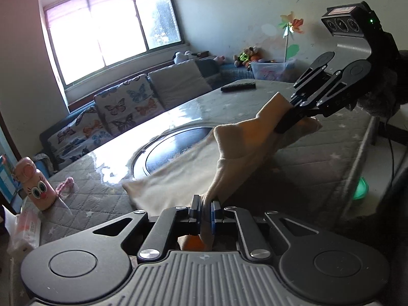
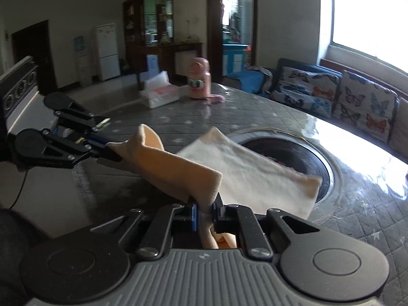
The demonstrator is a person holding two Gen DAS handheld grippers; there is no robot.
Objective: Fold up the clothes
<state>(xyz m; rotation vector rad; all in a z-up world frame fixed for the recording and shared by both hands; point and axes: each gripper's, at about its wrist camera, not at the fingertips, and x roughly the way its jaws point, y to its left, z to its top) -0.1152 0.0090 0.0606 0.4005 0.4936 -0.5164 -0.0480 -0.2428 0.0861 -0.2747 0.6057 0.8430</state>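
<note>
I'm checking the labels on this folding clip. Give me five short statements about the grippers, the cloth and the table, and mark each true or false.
1. Both the left gripper and the right gripper are shut on the cream cloth. True.
2. The cloth lies flat on the table, untouched. False: its near edge is lifted between the two grippers.
3. A pink bottle with cartoon eyes stands on the table. True.
4. The table's round dark inset is fully covered by the cloth. False: only part of it is covered.
5. A dark remote control lies on the table. True.
</note>
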